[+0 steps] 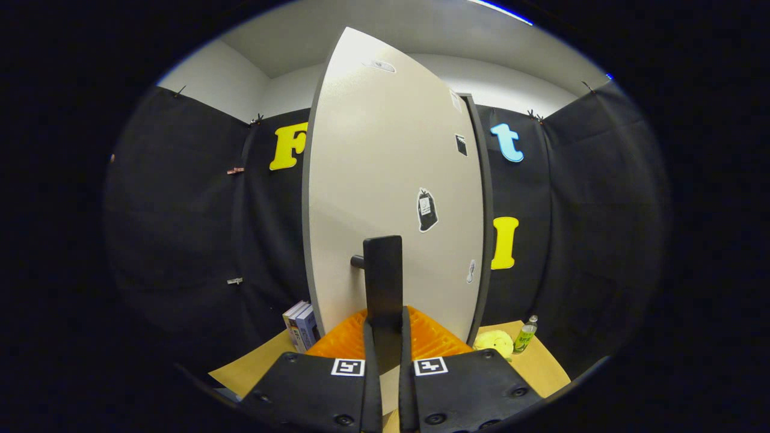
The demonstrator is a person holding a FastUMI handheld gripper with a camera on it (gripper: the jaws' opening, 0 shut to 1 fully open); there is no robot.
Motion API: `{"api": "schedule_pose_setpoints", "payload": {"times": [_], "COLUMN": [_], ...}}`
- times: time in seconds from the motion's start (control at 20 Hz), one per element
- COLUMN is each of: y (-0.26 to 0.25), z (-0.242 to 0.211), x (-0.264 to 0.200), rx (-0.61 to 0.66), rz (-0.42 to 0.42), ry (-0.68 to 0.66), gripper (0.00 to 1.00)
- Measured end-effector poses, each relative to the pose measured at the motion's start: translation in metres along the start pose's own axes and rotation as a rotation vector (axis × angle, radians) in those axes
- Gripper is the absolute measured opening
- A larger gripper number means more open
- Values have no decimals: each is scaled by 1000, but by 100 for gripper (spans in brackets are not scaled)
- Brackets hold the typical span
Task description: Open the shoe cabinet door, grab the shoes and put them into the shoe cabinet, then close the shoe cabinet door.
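One gripper (385,337) is showing, its two fingers (373,343) closing on one dark handle (382,282) between them. One pale cabinet door (391,180) is standing just ahead, carrying five stickers (426,210). Two books (302,325) are leaning beyond the fingers to the left; one bottle (526,334) and one yellow soft item (494,341) are sitting to the right.

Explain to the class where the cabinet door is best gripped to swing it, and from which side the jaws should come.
Grip the dark upright handle on the cabinet door, head-on from the front. It stands off the panel on a short peg, so a narrow bar is free on both flanks. The gripper already appears closed on it, one finger each side.
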State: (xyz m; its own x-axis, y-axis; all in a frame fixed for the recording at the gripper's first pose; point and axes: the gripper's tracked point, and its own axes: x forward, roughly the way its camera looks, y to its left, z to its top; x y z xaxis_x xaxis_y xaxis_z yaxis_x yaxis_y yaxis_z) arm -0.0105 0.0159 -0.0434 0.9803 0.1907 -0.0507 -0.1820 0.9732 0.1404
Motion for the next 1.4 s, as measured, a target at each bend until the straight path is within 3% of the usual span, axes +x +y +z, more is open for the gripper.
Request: {"api": "schedule_pose_setpoints", "payload": {"times": [0.7, 1.0, 1.4], "y": [-80, -131, -157], "z": [8, 13, 19], "x": [-22, -26, -40], "rx": [50, 113, 87], "rz": [-69, -176, -163], "ry": [17, 18, 34], "gripper": [14, 11, 8]}}
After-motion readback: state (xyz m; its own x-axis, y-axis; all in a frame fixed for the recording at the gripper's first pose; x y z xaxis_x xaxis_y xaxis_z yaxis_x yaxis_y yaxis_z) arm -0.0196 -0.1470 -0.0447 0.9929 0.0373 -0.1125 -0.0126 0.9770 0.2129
